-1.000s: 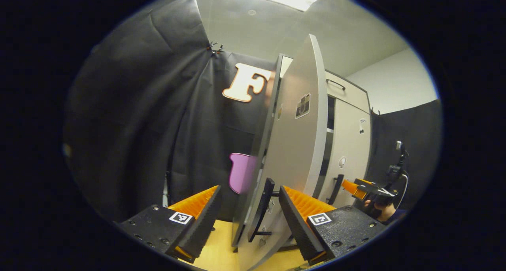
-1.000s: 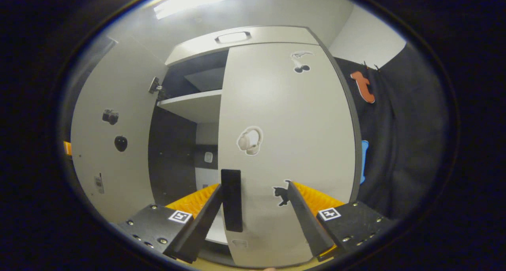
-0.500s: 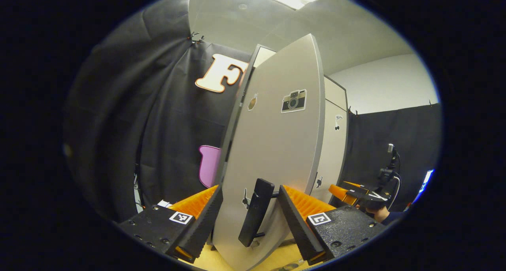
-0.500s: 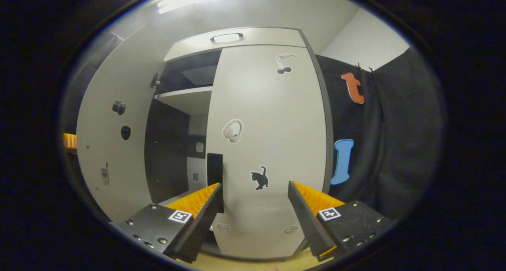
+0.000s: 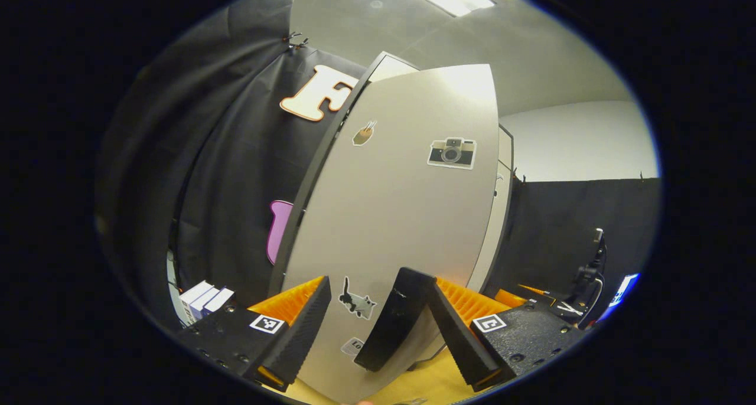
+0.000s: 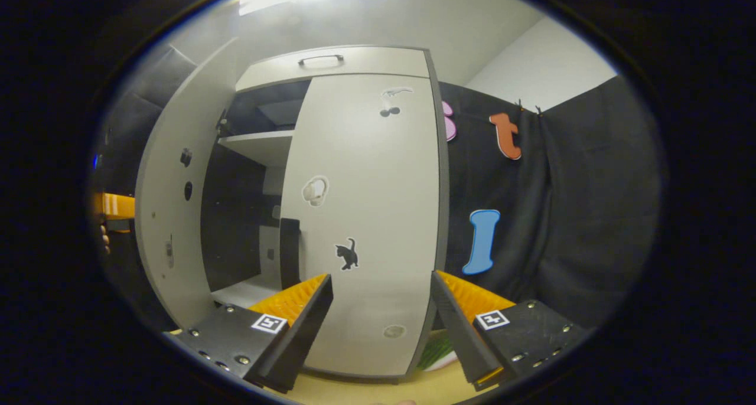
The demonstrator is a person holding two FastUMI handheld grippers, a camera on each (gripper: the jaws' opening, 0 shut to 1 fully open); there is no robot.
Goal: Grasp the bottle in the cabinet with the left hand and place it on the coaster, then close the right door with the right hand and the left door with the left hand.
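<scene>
Left door (image 5: 396, 216) partly open, directly ahead of left gripper (image 5: 378, 322); black handle (image 5: 393, 319) between spread fingers, against right finger, not clamped. Right door (image 6: 366, 216) shut flush, ahead of right gripper (image 6: 381, 316); fingers apart, holding nothing, clear of door. Cabinet (image 6: 331, 62) interior dark left of right door. Bottle, coaster: cannot tell where.

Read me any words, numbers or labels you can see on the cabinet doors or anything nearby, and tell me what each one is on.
No text is legible here.
Small sticker low on the left door: blurred, unreadable.
Round sticker low on the right door: too small to read.
Stack of boxes: print too small.
The other door stickers are pictures without words.
</scene>
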